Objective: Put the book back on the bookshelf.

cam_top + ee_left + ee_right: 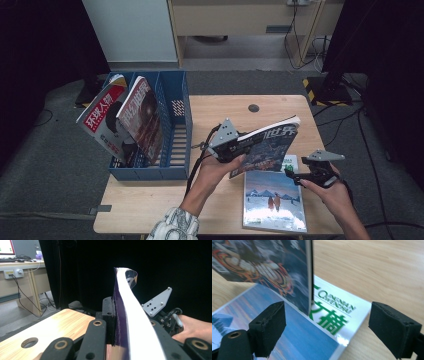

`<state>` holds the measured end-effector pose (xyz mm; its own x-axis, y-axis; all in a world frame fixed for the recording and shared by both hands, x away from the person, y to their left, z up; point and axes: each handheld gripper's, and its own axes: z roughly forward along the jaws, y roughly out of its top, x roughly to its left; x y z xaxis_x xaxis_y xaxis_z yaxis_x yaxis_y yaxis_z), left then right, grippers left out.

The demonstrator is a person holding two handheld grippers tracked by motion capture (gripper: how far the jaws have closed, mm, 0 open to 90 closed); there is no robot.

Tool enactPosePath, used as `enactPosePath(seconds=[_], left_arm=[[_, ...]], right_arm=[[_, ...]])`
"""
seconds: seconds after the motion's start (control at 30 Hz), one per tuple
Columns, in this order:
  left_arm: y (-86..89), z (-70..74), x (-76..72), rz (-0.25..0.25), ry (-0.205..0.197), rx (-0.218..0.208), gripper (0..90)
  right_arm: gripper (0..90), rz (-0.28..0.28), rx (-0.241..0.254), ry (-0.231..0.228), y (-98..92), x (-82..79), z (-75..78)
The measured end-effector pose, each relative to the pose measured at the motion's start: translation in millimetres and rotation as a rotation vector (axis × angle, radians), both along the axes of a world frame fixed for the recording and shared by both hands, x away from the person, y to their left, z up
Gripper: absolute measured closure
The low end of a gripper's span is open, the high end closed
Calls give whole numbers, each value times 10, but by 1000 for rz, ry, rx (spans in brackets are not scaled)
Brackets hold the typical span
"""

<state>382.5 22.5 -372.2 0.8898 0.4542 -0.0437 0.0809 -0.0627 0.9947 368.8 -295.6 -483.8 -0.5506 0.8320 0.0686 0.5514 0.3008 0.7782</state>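
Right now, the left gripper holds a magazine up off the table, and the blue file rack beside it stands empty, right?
Not quite. The left gripper does hold the dark magazine up, but the blue file rack is not empty: the high view shows two magazines leaning in it.

This is looking like a work room or a lab. A small wooden table [165,200] is standing on grey carpet [60,170]. Black curtains [35,50] are hanging on both sides of the table. Behind it, wires [300,45] are trailing under a desk [240,20]. A blue file rack [172,125] is sitting on the table's left part.
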Motion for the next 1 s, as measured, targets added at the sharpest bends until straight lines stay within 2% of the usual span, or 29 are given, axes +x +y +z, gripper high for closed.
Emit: enactPosePath(seconds=[0.17, 0.37, 0.6, 0.8, 1.0], left_arm=[[4, -6, -11, 7, -5, -5, 801], [15, -19, -46, 37, -36, -4, 818], [72, 5, -39, 79, -23, -11, 826], [193, 131, -72, 93, -30, -51, 825], [303, 265, -113, 123, -51, -47, 826]], right_arm=[[145, -32, 11, 17, -64, -4, -63], [142, -59, 11, 23, -98, -8, -107], [141, -68, 13, 31, -85, -13, -128], [141, -72, 12, 29, -78, -8, -137], [141, -96, 13, 27, -97, -15, -140]])
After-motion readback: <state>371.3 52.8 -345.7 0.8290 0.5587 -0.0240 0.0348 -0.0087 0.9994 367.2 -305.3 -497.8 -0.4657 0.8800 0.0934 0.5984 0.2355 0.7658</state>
